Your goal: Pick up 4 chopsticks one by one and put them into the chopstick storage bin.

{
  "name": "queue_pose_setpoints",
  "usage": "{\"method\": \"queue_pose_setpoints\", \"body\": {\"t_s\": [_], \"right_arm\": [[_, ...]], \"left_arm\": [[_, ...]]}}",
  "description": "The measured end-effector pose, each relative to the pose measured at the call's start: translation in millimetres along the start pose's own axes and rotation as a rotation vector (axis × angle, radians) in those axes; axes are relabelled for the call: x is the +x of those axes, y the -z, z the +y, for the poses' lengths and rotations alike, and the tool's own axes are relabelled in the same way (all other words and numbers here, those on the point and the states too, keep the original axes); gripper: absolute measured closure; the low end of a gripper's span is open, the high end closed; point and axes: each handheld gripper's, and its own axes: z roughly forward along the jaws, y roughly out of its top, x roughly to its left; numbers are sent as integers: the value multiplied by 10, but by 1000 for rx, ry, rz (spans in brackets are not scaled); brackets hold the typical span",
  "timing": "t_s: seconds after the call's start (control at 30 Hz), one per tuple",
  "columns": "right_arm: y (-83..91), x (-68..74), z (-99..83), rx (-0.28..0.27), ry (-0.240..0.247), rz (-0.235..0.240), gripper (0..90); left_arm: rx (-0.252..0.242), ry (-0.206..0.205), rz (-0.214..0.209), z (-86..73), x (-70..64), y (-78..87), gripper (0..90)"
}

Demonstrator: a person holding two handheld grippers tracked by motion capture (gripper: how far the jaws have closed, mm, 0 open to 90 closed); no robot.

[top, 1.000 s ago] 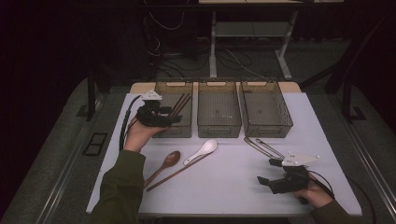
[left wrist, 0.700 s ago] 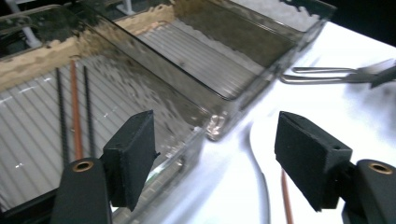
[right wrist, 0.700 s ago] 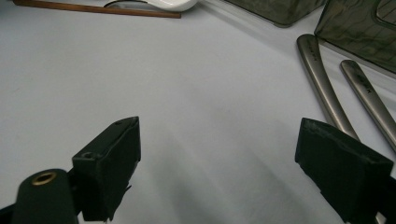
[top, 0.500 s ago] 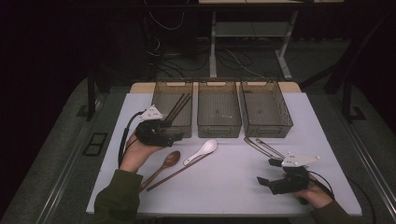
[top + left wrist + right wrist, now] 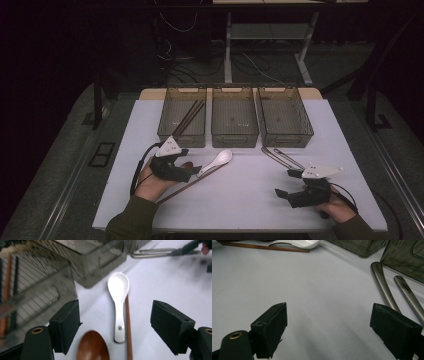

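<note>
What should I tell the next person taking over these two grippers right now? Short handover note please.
Left gripper: open, holding nothing, low over the white spoon, with the wooden spoon and a loose chopstick beside it.
Right gripper: open, holding nothing, over bare table; the metal tongs lie just ahead of it.
Done: a few chopsticks already lie in the left bin.
Left: middle bin and right bin look unfilled. White spoon, wooden spoon, loose chopstick and tongs are still on the table. The white spoon is probably the next pick.
</note>
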Motion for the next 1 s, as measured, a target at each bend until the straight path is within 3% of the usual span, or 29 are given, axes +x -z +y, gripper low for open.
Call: {"method": "queue_pose_setpoints", "body": {"t_s": [0.37, 0.5, 0.63, 0.87, 1.0], "right_arm": [[-5, 12, 13, -18, -1, 5, 142], [-13, 10, 12, -16, 2, 5, 141], [-12, 3, 10, -14, 0, 3, 141], [-14, 0, 7, -13, 6, 2, 141], [-18, 2, 7, -10, 7, 3, 141]], "left_arm": [[47, -15, -11, -220, -166, -28, 292], [67, -23, -10, -283, -202, -38, 371], [117, -76, -11, -317, -215, -35, 488], [163, -60, -29, -392, -138, -75, 654], [160, -39, -32, -405, -98, -85, 713]]}}
